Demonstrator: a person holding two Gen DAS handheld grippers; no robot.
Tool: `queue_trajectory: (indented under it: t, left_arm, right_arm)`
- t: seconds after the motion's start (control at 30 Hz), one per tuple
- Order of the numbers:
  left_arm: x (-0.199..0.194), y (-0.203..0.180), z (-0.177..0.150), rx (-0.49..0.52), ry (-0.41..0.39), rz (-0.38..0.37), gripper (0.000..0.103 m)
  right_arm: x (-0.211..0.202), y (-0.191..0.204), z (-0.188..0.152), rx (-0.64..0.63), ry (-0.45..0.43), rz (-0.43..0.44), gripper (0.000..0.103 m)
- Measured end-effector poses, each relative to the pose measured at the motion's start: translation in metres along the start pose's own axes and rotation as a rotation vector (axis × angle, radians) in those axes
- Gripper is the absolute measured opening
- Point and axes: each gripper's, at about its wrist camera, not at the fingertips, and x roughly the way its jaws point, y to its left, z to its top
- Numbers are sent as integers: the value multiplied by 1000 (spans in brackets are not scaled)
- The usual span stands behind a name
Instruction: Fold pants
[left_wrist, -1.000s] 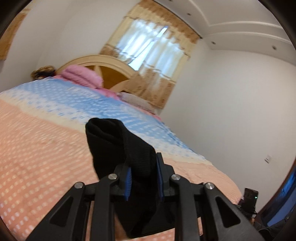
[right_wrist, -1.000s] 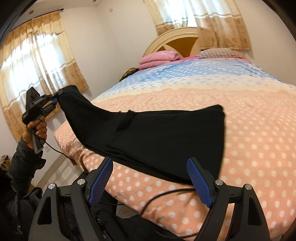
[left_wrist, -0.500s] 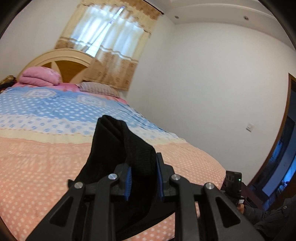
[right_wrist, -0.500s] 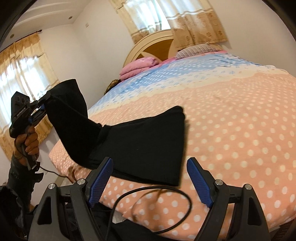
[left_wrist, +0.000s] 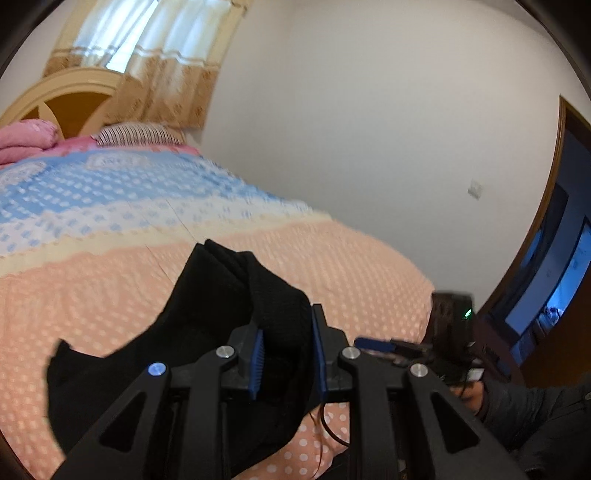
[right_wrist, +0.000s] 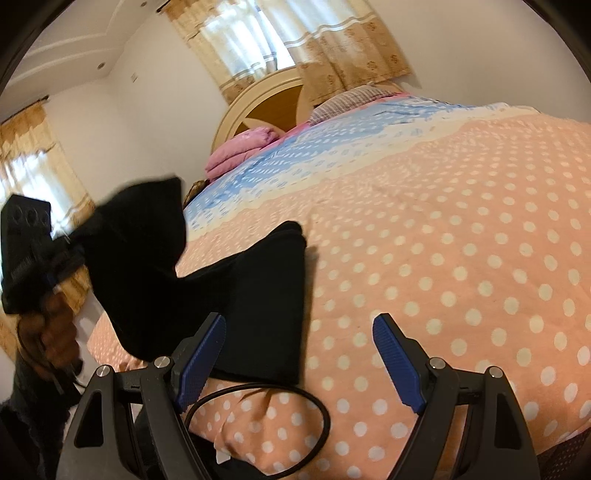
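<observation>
Bed (right_wrist: 461, 258) under a dotted cover carries the black pants (right_wrist: 258, 302), their lower part flat near its edge. Left gripper (left_wrist: 288, 354), fingers clenched on the lifted end, has swung that end over toward the flat part, so the fold is probably half made, though blur hides the exact overlap. Right gripper (right_wrist: 299, 358) hangs released just above the flat part. No containers show.

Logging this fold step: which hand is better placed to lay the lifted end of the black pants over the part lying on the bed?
Left. The left gripper is shut on the lifted end of the pants. The right gripper is open and holds nothing.
</observation>
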Motion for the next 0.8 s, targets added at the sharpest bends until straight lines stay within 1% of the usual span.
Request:
queue_trajectory:
  t: [0.1,0.13,0.3,0.4,0.47,0.57,0.6,0.63,0.67,0.7,0.73,0.77,0.8]
  left_arm:
    - [25,-7,-7,15,51,3,23]
    - [34,-9,-11,33,63,15,23]
    - [60,-22,-29,102,98,62,23]
    - [68,-30,-41,146,106,85,24]
    - [70,-37,-48,170,105,91,26]
    - [68,-46,-52,193,92,76,28]
    - [64,-51,-53,210,80,80,36]
    - [56,-57,-53,230,66,89,47]
    - [50,-59,-53,243,48,95,52]
    - [41,-62,-53,257,22,102,60]
    - [30,-62,-53,270,-11,129,64]
    - [25,-61,-53,273,-26,145,65]
    - [16,-57,-53,268,-43,166,69]
  right_arm:
    - [-1,-3,-1,6,-9,-5,83]
    - [-1,-4,-1,6,-9,-7,83]
    - [3,-6,-3,5,-6,-12,83]
    - [5,-9,-3,-3,-13,-25,83]
    - [8,-10,-2,5,-11,-22,83]
    - [7,-11,0,12,-25,-13,83]
    - [5,-11,1,13,-35,-12,83]
    - [4,-11,2,17,-44,-9,83]
    - [2,-12,4,27,-50,-2,83]
    - [0,-13,7,44,-53,18,83]
    - [-2,-12,11,62,-57,42,83]
    - [-4,-9,14,68,-63,56,83]
    - [-4,-4,19,60,-69,69,83]
